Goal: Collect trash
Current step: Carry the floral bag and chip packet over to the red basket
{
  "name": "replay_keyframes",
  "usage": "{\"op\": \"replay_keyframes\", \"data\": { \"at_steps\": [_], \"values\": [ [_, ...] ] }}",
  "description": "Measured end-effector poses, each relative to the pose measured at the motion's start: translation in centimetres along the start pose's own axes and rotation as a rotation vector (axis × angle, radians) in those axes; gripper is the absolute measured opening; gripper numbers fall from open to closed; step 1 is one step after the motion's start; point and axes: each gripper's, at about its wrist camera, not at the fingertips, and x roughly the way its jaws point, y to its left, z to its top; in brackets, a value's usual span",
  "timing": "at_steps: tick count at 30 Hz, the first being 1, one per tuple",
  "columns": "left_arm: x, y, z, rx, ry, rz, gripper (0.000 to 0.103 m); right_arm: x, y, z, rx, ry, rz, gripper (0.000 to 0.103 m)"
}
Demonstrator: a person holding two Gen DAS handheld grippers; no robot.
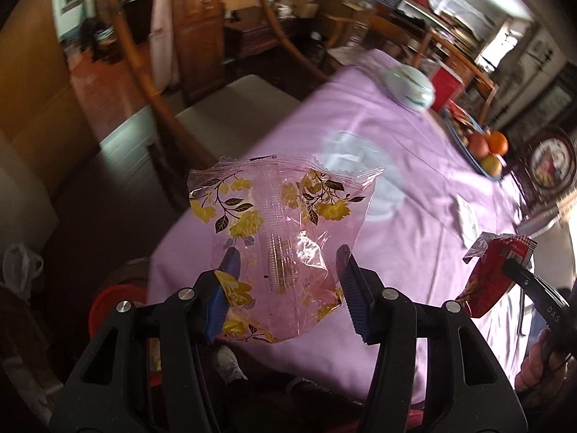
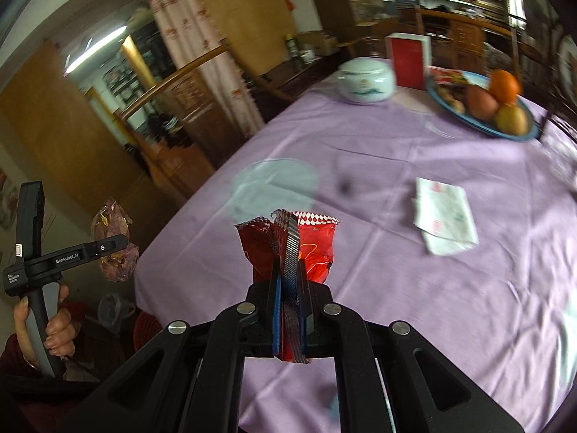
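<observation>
The left gripper (image 1: 285, 285) is hanging over the near-left edge of the desk (image 1: 414, 187), which is lying under a lilac cloth. Its jaws are standing spread, and a clear pink wrapper (image 1: 285, 223) printed with yellow flowers is sitting between them; the wrapper's lower left corner is lying against the left blue pad (image 1: 220, 299), while the right pad is standing just beside the film, and whether it is touching cannot be told. The wrapper is being carried clear of the cloth, its serrated top edge pointing away from the camera.

The right gripper (image 2: 290, 288) is hovering above the near part of the desk, its jaws pressed together and pinching a red foil wrapper (image 2: 317, 249) by its silver seam, the crumpled open end standing upward above the cloth. In the left wrist view that same red wrapper is showing at the right edge.

On the cloth, a white folded packet (image 2: 445, 216) is lying right of the middle. A pale lidded ceramic jar (image 2: 366, 79) is standing toward the far edge, with a red box (image 2: 407, 57) just behind it. A blue plate of fruit (image 2: 483, 122) is sitting near the far-right corner. A wooden chair (image 1: 230, 101) with a grey seat is standing beside the desk's left edge.
</observation>
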Motion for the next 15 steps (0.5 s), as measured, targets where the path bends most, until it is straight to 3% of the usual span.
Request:
{"op": "replay_keyframes", "data": {
  "at_steps": [15],
  "values": [
    [-3.5,11.0,-1.9,-0.208,-0.044,0.089,0.055,4.5,9.9,2.8,-0.182,0.068,0.113,0.008]
  ]
}}
